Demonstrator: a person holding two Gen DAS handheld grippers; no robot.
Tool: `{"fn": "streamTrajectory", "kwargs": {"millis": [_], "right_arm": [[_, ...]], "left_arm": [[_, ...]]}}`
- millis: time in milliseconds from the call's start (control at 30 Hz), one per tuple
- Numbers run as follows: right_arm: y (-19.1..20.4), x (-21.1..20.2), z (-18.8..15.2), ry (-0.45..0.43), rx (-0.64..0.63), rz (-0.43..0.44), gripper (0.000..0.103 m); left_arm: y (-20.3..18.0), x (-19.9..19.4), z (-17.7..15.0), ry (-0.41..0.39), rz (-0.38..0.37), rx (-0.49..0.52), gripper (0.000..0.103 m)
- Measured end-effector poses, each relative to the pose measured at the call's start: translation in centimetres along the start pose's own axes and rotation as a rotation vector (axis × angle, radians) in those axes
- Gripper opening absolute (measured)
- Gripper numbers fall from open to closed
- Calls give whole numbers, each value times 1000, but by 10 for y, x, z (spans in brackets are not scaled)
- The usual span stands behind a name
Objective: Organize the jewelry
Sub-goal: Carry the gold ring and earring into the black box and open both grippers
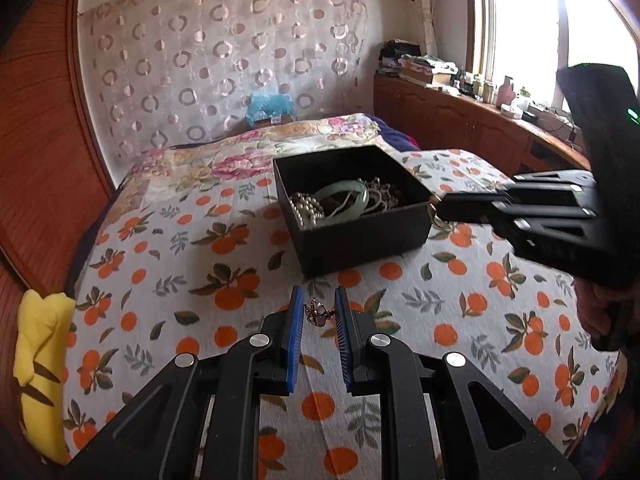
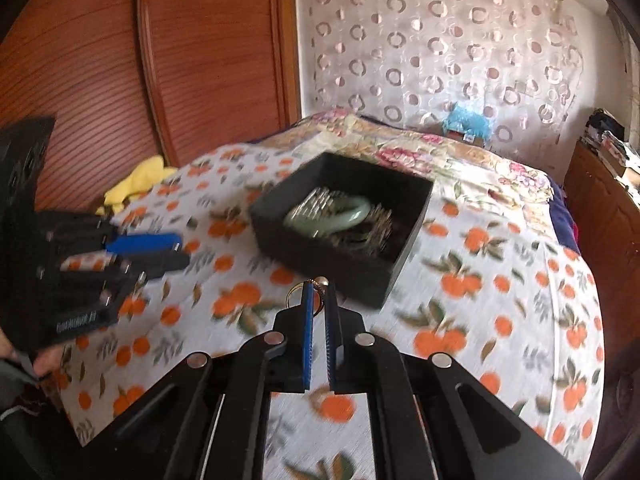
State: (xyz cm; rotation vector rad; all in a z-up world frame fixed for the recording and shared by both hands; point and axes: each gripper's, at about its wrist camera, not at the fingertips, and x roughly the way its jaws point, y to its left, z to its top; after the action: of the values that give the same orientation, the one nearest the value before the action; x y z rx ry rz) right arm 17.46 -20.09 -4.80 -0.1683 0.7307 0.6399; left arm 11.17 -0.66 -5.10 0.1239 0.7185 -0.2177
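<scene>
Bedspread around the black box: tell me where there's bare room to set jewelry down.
Free: the orange-print bedspread left of the black box, toward the yellow cloth, and the strip between the box and the left gripper. Crowded: inside the box, and its right side, where the right gripper hangs.

The box (image 1: 352,208) sits on the bed (image 1: 200,264), a bangle (image 1: 344,200) and beads (image 1: 306,206) inside.

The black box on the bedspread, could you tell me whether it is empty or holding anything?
Not empty: the open black box holds a green bangle, pearl beads and tangled chains.
</scene>
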Motion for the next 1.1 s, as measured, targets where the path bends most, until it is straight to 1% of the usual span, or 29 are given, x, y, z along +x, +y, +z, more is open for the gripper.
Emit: {"fn": "streamTrajectory", "kwargs": {"millis": [200,300,500,633,767,867,1100], "right_arm": [[-19,16,28,-26,17,-25,6],[-26,27,38,-21,29,-34,6],[-43,42,54,-24,72,-27,6],[-47,48,62,-32,69,-24,7],[-50,49,62,-28,78,-20,7],[-54,43,56,-42,92,-15,7],[-69,21,35,-54,109,-67,7]], "left_arm": [[4,9,20,-15,-7,2,15],[7,17,33,-19,1,3,15],[10,30,51,-20,7,-5,15],[8,37,60,-24,11,-3,15],[5,48,67,-13,11,1,15],[1,59,73,-1,10,2,15],[-8,82,88,18,12,1,15]]}}
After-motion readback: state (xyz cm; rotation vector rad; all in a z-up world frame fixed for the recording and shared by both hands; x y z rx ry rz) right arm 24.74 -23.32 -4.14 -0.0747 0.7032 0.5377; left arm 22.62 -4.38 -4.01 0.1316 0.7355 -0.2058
